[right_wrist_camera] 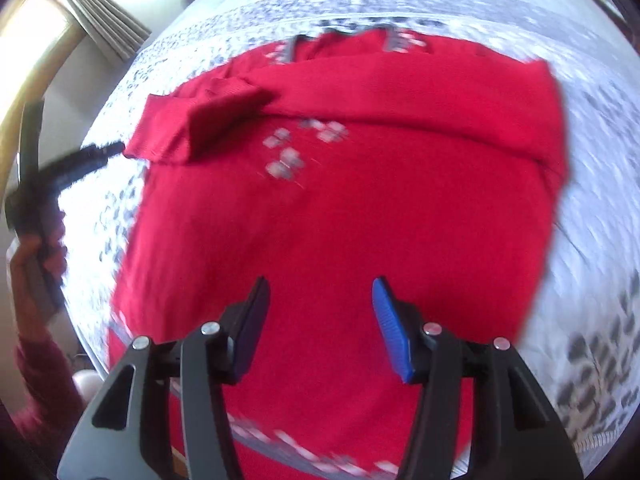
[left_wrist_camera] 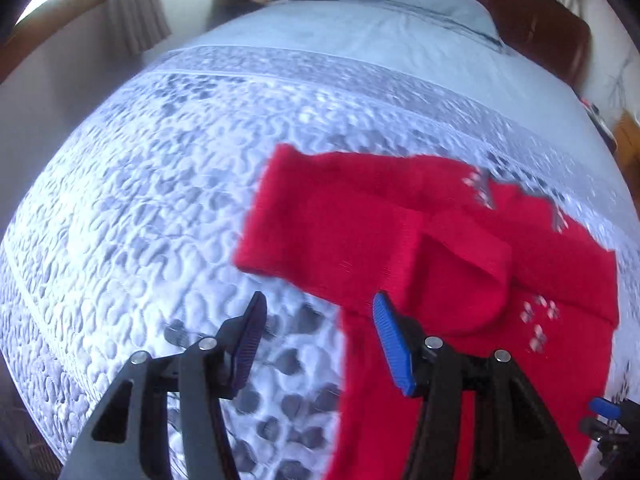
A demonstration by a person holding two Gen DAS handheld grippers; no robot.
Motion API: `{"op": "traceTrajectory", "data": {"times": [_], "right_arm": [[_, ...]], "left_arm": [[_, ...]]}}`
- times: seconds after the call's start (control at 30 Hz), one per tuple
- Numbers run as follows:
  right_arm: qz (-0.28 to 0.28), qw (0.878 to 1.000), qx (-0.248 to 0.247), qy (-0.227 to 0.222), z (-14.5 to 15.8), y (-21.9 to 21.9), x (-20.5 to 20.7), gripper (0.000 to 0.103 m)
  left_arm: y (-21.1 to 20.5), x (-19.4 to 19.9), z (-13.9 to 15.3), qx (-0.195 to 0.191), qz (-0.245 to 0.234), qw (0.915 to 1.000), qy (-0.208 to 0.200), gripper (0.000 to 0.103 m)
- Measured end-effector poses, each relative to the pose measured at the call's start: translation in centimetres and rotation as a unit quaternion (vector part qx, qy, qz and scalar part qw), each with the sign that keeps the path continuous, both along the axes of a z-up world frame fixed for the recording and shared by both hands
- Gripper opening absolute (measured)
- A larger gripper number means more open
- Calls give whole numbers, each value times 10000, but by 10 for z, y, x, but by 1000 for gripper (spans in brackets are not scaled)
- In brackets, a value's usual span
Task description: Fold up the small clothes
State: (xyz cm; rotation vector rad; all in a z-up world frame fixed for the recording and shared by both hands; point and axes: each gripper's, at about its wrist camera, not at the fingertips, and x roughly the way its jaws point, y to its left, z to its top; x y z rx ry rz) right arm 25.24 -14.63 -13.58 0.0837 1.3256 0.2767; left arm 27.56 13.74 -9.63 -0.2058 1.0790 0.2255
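- Left gripper spread wide, empty, above the jumper's edge.
- Right gripper gaping too, over the jumper, sleeves folded across, on the quilt.

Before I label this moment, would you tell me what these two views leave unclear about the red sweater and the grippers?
- Right wrist view: the pale motifs on the red sweater are motion-blurred; their design is unreadable.
- Right wrist view: the sweater's near hem is hidden behind the open right gripper.
- Left wrist view: the sweater's lower part runs off the bottom edge, behind the open left gripper.
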Motion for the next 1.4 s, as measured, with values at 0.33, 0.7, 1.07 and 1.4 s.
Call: {"op": "traceTrajectory", "data": {"times": [0.33,0.7,1.07,1.4], "right_arm": [[369,9983,-117,-426,12,140,113,53],[146,9970,-641,403,-53,182,187,55],[-9,9996,269,-30,-10,114,148,7],[-688,9971,198,239,-11,-22,43,45]], "left_arm": [[38,31,-48,5,-30,9982,606,71],[60,37,-55,-614,205,9960,612,77],[59,35,-55,-615,196,9961,600,78],[57,36,-53,-548,222,9963,619,78]]}}
